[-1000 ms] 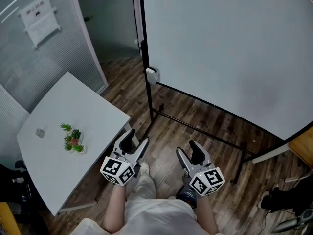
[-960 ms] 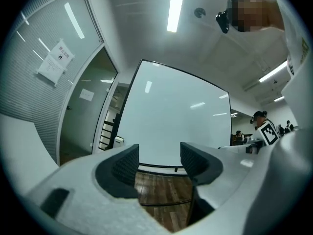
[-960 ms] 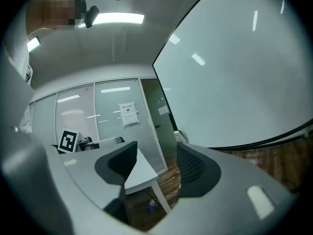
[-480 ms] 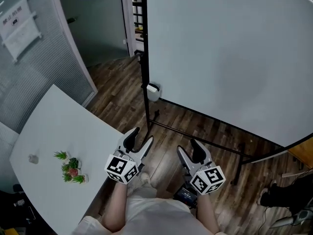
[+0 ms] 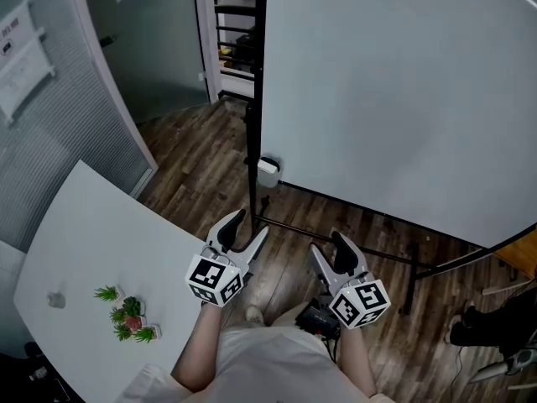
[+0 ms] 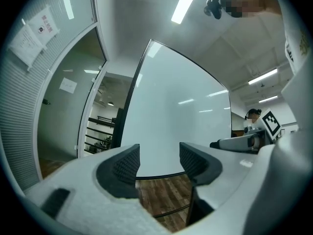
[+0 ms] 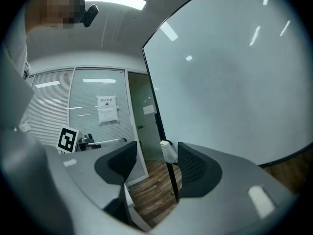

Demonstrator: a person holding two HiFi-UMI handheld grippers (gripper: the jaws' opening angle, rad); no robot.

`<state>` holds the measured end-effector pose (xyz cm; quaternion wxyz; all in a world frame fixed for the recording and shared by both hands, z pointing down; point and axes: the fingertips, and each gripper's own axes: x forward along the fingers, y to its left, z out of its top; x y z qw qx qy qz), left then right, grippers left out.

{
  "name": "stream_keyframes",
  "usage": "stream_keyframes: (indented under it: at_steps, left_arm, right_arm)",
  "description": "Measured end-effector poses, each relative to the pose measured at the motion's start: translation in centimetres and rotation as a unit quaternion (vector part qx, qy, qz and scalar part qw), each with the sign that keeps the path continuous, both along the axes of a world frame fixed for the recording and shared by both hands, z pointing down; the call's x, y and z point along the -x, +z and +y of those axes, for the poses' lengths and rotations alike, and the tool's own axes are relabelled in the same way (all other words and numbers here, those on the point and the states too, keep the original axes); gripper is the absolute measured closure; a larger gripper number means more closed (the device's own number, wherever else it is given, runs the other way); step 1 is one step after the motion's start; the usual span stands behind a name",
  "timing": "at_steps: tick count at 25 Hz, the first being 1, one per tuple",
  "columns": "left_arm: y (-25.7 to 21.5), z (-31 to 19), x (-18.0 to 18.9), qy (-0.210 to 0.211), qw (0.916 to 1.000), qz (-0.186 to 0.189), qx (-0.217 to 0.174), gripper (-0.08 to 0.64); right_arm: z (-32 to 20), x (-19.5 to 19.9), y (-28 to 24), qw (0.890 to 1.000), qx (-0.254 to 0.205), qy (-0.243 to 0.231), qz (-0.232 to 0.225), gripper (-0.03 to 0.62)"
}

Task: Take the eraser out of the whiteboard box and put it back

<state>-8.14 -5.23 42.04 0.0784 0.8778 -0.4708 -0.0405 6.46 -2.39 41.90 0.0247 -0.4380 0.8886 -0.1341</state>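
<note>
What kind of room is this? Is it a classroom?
Most likely an office or meeting room, not a classroom. It has a big standing whiteboard, a white table with a little plant on it, and a glass wall with blinds.

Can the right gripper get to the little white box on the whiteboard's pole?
Probably yes: the right gripper is open and empty, and nothing stands between it and the white box ahead.
</note>
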Motion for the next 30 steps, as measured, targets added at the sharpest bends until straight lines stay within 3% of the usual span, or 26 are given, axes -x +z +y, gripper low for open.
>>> stream_keyframes:
  at_steps: [9, 30]
  left_arm:
    - [0.1, -3.6, 2.0, -0.004, 1.0000, 0.003, 0.004, 0.319]
    - [2.8, -12.0, 0.8, -0.007, 0.9981, -0.051, 0.033, 0.336]
  right_arm:
    - [-2.6, 1.5, 0.4, 1.000, -0.001, 0.011, -0.004, 0.331]
    - [-10.2, 1.4, 2.2, 1.000, 0.020, 0.005, 0.002, 0.333]
